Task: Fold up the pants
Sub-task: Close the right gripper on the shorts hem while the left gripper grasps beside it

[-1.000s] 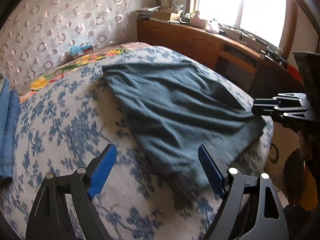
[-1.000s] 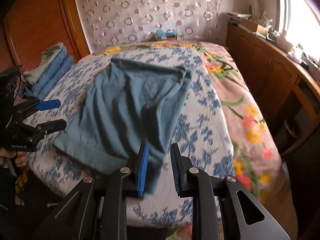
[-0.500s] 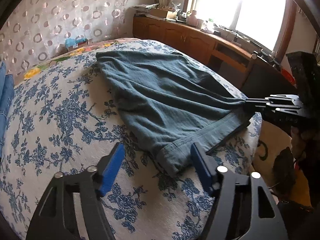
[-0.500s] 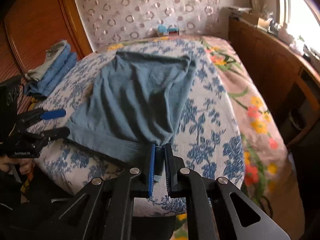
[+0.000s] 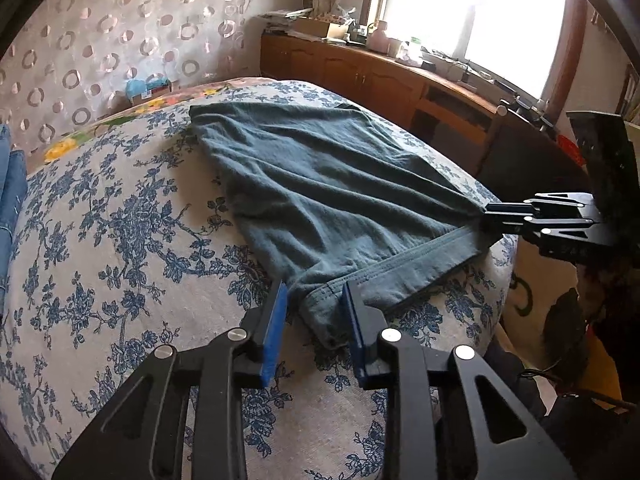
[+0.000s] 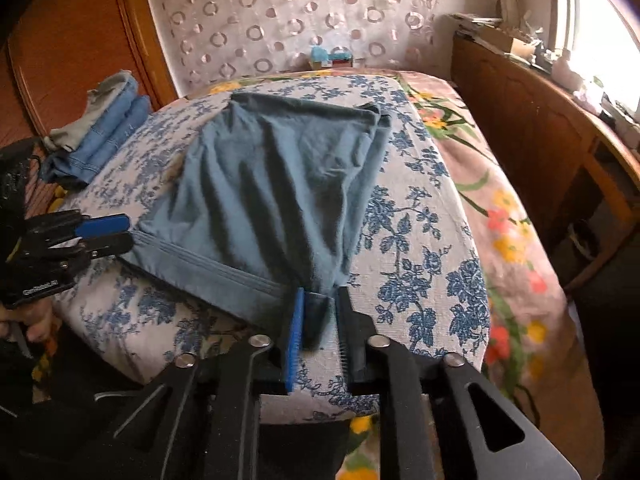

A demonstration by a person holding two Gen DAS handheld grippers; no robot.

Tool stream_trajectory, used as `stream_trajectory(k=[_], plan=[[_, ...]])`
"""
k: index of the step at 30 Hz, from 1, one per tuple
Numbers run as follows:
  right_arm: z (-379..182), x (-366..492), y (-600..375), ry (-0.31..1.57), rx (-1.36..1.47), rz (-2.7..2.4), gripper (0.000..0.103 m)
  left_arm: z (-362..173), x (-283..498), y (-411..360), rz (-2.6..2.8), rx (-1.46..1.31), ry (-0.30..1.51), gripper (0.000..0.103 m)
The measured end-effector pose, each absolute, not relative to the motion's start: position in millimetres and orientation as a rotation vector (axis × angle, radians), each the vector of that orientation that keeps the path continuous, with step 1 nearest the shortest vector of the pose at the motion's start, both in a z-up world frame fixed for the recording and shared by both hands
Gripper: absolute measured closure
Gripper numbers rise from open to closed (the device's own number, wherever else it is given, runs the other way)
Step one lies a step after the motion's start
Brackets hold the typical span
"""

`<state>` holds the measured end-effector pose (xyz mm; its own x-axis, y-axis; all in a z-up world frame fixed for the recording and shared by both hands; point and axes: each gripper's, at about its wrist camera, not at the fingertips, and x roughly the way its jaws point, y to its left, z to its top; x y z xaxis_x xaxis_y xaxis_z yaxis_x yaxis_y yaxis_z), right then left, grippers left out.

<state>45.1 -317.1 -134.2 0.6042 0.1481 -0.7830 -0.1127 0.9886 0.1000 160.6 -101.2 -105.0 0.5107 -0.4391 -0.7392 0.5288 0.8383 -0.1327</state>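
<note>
- Fingers of the left gripper (image 5: 314,312) are closing around one waistband corner of the teal pants (image 5: 320,188); the right gripper (image 6: 318,320) is opening with the other corner between its fingers.
- Pants lie flat on the floral bed (image 5: 120,220); that loosening right corner could drop away on lifting, skewing the fold.

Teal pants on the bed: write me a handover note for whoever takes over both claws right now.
Left claw: closing around the near left waistband corner; fabric sits between the pads, not yet pinched.
Right claw: opening at the near right corner, fabric between its pads with gaps showing.
Teal pants: spread flat on the floral bedspread, waistband at the near edge, legs pointing to the headboard.
Done: laid out, both corners reached.
Left: secure both corners, make every fold.
</note>
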Motion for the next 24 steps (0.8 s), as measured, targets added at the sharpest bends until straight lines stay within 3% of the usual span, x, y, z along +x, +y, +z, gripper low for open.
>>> stream_trajectory(k=[6,13,24], plan=[[-142,48,-322,0.926,0.096,0.137,0.07,-112,163,-101,-0.583,0.103,0.875,0.073],[-145,53,-320,0.922,0.107,0.19,0.07,-116,163,-100,-0.59,0.082,0.88,0.073],[-149,47,-323,0.89,0.113,0.227,0.081,-117,165,-100,-0.591,0.029,0.911,0.071]])
